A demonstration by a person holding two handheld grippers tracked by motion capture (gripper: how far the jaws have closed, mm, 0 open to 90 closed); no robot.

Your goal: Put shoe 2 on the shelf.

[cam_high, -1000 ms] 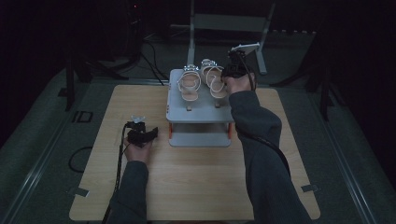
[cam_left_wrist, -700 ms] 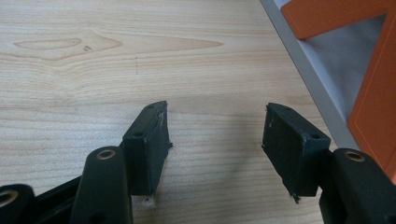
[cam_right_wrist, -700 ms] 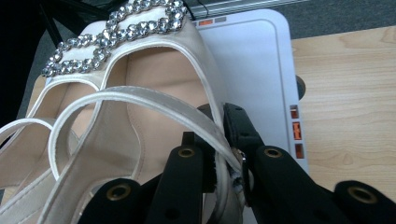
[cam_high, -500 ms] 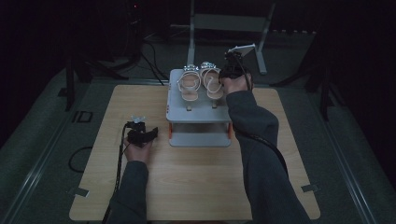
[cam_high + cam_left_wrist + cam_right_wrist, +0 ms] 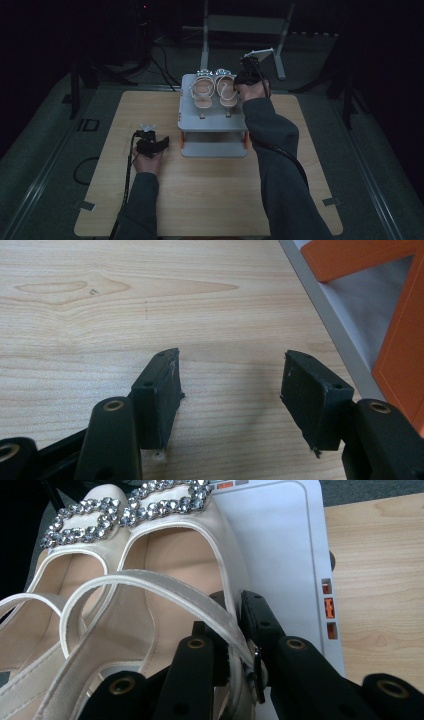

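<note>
Two cream slingback shoes with jewelled buckles lie side by side on top of a grey two-tier rack (image 5: 214, 117). The left shoe (image 5: 202, 91) lies free. My right gripper (image 5: 234, 630) is shut on the side edge and strap of the right shoe (image 5: 165, 565), seen in the high view as the right shoe (image 5: 226, 90) beside my right gripper (image 5: 247, 76) at the rack's back right corner. My left gripper (image 5: 150, 145) rests low over the wooden table (image 5: 150, 200) left of the rack, and my left gripper (image 5: 227, 385) is open with nothing between its fingers.
The rack's orange side piece (image 5: 400, 340) and grey lower shelf (image 5: 345, 315) stand close to the right of my left gripper. A metal stand (image 5: 245, 35) and cables lie on the dark floor behind the table. Bare wood spreads in front of the rack.
My right gripper has moved toward the back of the rack with the right shoe, and both shoes now sit farther back. The left gripper has stayed put.
</note>
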